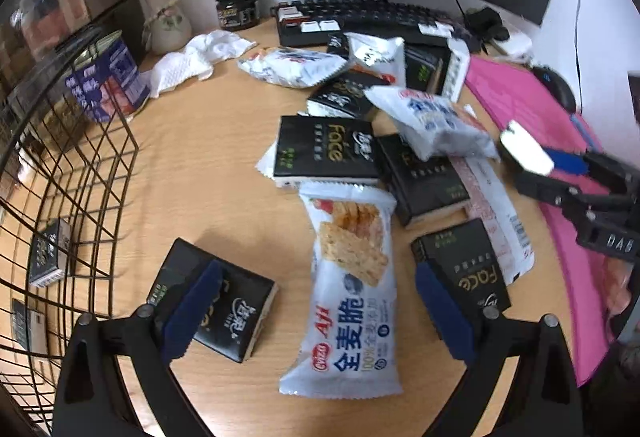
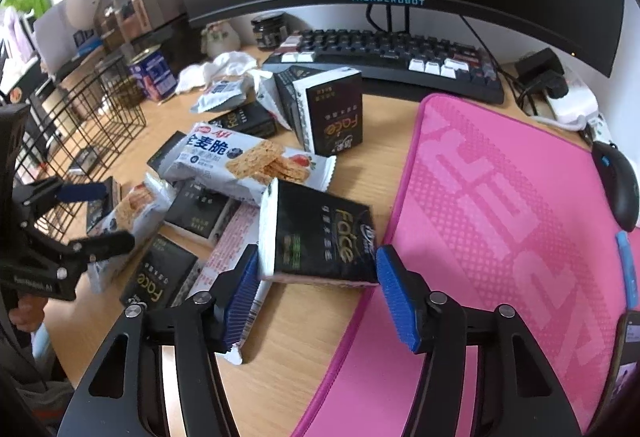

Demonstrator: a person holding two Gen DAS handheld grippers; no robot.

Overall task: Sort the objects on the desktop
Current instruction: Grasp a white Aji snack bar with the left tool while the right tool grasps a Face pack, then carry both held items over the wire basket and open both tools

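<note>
The right tongs (image 2: 316, 293) grip a black tissue pack (image 2: 320, 233) between both blue pads, the pack tilted at the edge of the pink mat (image 2: 500, 217). The left tongs (image 1: 316, 313) stand released and wide above the tabletop (image 1: 200, 177), straddling a white cracker packet (image 1: 348, 297) without touching it. Further black packs and white snack packets lie piled mid-tabletop, and the wire basket (image 1: 80, 165) at the left holds another black pack (image 1: 50, 257).
</note>
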